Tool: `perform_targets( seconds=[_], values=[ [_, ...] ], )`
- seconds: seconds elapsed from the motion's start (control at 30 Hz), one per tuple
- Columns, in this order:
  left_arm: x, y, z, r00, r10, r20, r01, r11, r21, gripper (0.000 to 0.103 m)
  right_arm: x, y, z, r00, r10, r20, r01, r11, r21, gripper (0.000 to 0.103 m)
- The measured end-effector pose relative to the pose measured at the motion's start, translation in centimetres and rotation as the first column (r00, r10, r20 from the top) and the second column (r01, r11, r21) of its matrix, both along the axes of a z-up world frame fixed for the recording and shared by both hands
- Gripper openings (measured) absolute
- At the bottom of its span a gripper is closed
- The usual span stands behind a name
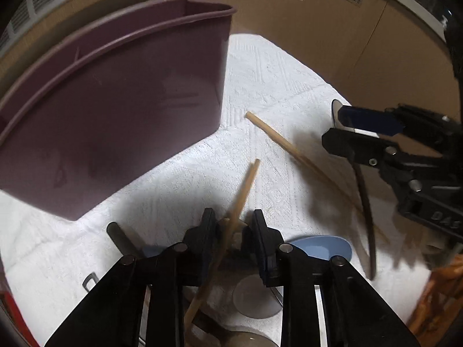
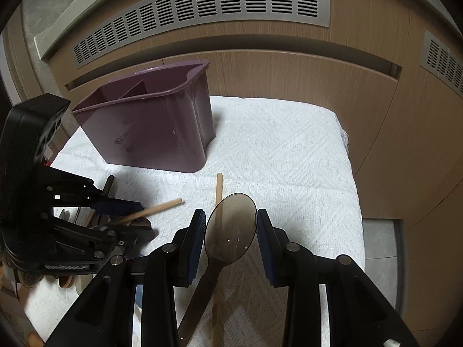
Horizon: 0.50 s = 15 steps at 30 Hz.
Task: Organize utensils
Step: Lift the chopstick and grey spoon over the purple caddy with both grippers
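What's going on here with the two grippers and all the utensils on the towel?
A person is sorting utensils with two hand-held grippers. The right gripper holds a smoky translucent spoon by its bowl, above the white towel. The left gripper has a wooden chopstick between its jaws, amid a pile of utensils. Another chopstick lies loose on the towel. The purple divided caddy stands nearby; what it holds cannot be seen.

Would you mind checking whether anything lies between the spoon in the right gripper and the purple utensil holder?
Nothing visible does. Between the spoon and the purple holder lies only white towel, with one chopstick flat on it; the holder's compartments look open.
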State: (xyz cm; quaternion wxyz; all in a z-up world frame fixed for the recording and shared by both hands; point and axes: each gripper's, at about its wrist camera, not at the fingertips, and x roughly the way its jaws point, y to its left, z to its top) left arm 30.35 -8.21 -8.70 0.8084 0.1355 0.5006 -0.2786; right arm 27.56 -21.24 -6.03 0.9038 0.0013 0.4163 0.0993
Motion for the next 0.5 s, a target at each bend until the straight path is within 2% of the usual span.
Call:
perform_targets(
  seconds=[0.03, 0.1, 0.13, 0.23, 0.33, 0.5],
  values=[
    [-0.5, 0.1, 0.1, 0.999, 0.023, 0.024, -0.023, 1.000, -0.002, 0.020, -0.1, 0.1, 0.1, 1.000, 0.002, 0.001, -0.002, 1.000, 0.002, 0.033],
    [-1.4, 1.1, 0.7, 0.995, 0.078, 0.055, -0.075, 0.996, -0.054, 0.008, -0.7, 0.4, 0.6, 1.000, 0.011, 0.004, -0.011, 1.000, 0.006, 0.033],
    [-1.7, 1.8, 1.1, 0.992, 0.112, 0.060, -0.107, 0.991, -0.082, 0.006, -1.2, 0.7, 0.9, 1.000, 0.018, 0.010, -0.018, 1.000, 0.004, 0.033],
    [-3.8, 4.3, 2.7, 0.976, 0.202, 0.087, -0.182, 0.965, -0.190, 0.006, -2.5, 1.6, 2.0, 0.998, 0.040, 0.038, -0.039, 0.999, -0.016, 0.033],
    [-6.0, 6.0, 4.3, 0.951, 0.271, 0.151, -0.232, 0.945, -0.232, 0.005, -4.0, 2.7, 3.2, 0.995, 0.063, 0.073, -0.060, 0.997, -0.038, 0.033],
    [-9.5, 8.9, 6.9, 0.914, 0.349, 0.209, -0.272, 0.906, -0.323, 0.005, -6.3, 4.2, 5.2, 0.987, 0.098, 0.124, -0.091, 0.994, -0.062, 0.032]
  ],
)
